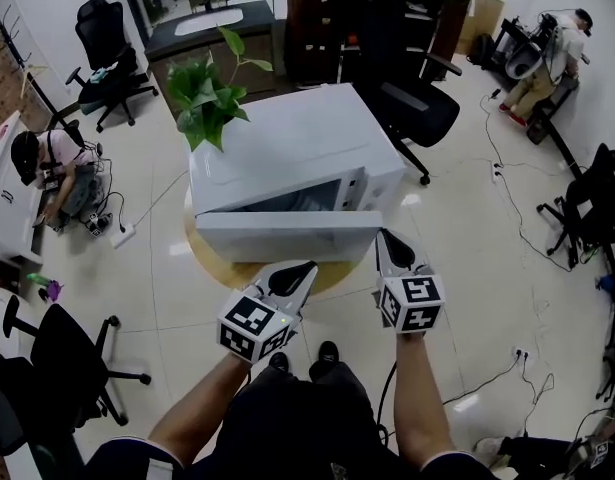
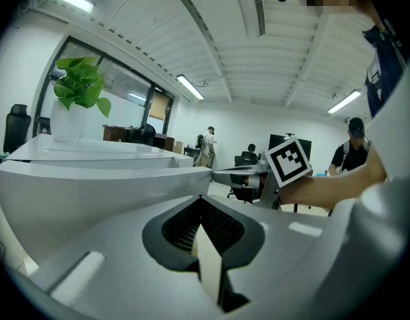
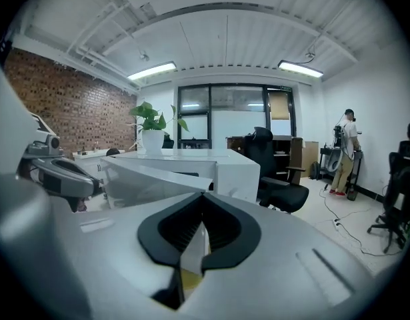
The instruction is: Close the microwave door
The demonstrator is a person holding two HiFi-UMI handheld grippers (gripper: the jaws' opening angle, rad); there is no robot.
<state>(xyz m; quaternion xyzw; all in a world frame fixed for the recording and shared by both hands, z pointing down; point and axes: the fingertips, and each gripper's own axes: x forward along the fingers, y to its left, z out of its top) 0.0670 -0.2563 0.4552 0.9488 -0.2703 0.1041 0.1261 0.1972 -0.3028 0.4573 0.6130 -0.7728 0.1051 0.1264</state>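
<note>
A white microwave [image 1: 297,138] stands on a round wooden table [image 1: 209,260]. Its white door [image 1: 287,236] hangs swung out across the front, with a dark gap behind it. My left gripper [image 1: 307,266] is shut and empty, its tips right at the door's near edge. My right gripper [image 1: 382,234] is shut too, with nothing in it, beside the door's right end. In the left gripper view the closed jaws [image 2: 199,197] point at the door [image 2: 91,185]. In the right gripper view the closed jaws [image 3: 203,195] face the door [image 3: 151,179] and the microwave body [image 3: 225,169]. Whether either gripper touches the door I cannot tell.
A potted green plant [image 1: 209,93] sits on the microwave's left rear corner. A black office chair [image 1: 417,108] stands just right of the table, another [image 1: 67,358] at lower left. One person crouches at the left [image 1: 57,168], another at the far right [image 1: 547,63]. Cables [image 1: 517,218] trail across the floor.
</note>
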